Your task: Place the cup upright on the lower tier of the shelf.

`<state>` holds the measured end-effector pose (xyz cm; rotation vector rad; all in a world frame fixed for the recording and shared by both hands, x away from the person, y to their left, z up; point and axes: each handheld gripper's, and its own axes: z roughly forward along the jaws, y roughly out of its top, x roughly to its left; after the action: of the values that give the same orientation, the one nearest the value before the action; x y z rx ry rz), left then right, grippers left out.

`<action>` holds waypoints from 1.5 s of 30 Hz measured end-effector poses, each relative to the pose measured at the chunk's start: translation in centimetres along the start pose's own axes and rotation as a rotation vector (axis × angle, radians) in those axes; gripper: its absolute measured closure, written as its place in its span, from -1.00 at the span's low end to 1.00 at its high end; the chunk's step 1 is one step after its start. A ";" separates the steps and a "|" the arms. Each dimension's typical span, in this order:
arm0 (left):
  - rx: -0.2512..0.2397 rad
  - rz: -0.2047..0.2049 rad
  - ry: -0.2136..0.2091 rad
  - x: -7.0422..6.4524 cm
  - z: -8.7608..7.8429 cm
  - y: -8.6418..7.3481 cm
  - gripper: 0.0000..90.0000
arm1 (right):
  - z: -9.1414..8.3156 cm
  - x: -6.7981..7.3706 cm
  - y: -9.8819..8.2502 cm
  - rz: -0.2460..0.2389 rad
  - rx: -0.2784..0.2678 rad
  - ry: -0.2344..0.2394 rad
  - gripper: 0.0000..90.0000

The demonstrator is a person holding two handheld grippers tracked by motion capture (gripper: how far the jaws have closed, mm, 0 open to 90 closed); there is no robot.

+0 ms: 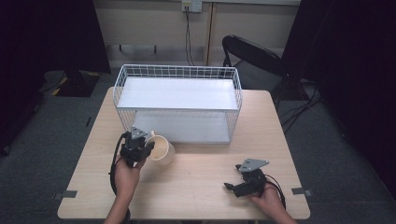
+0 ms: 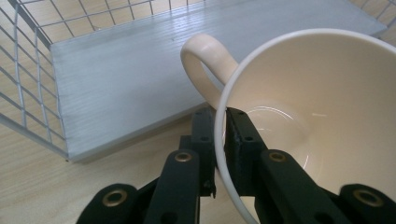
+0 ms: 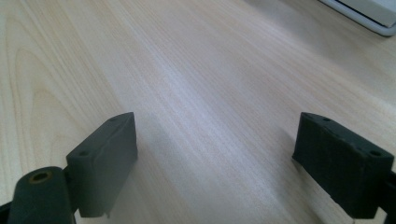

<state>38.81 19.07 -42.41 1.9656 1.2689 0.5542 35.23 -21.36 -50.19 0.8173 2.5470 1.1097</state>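
Note:
A cream mug [image 1: 161, 149] with a loop handle hangs tilted just in front of the white wire rack [image 1: 180, 74]. My left gripper [image 1: 143, 150] is shut on the mug's rim [image 2: 219, 140], one jaw inside the cup [image 2: 299, 107] and one outside, close to the handle [image 2: 205, 60]. The rack's lower white shelf [image 2: 121, 79] lies right behind the mug. My right gripper [image 1: 229, 186] rests low over the table near the front right, open, with bare wood between its fingertips [image 3: 215, 158].
The wire rack has an upper shelf [image 1: 175, 93] and a lower one [image 1: 187, 128] and fills the table's back half. A black folding chair [image 1: 254, 60] stands behind the table at the right. Light wooden tabletop [image 1: 201, 177] stretches between my two hands.

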 end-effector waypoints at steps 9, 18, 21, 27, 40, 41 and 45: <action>-0.059 -0.023 0.032 0.1 0.1 0.6 0.84 | 0.0 0.0 0.0 -0.001 0.000 0.000 -0.72; -0.108 -0.027 0.066 -0.3 0.5 1.4 0.84 | 0.0 0.0 0.0 -0.001 0.000 0.000 -0.72; -0.119 -0.033 0.067 -0.3 0.7 1.6 0.84 | 0.0 0.0 0.0 -0.001 0.000 0.000 -0.72; -0.136 -0.043 0.092 -0.2 1.1 1.8 0.84 | 0.0 0.0 0.0 -0.001 0.000 0.000 -0.72; -0.207 -0.048 0.165 -0.3 1.9 2.0 0.84 | 0.0 0.0 0.0 0.000 0.000 0.000 -0.72; -0.205 -0.046 0.170 -0.2 2.0 2.0 0.84 | 0.0 0.0 0.0 -0.001 0.000 0.000 -0.72; -0.217 -0.055 0.181 -0.2 2.4 2.2 0.84 | 0.0 0.0 0.0 -0.001 0.000 0.000 -0.72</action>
<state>41.66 17.51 -42.33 1.7267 1.3084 0.8223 35.23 -21.36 -50.19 0.8166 2.5471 1.1093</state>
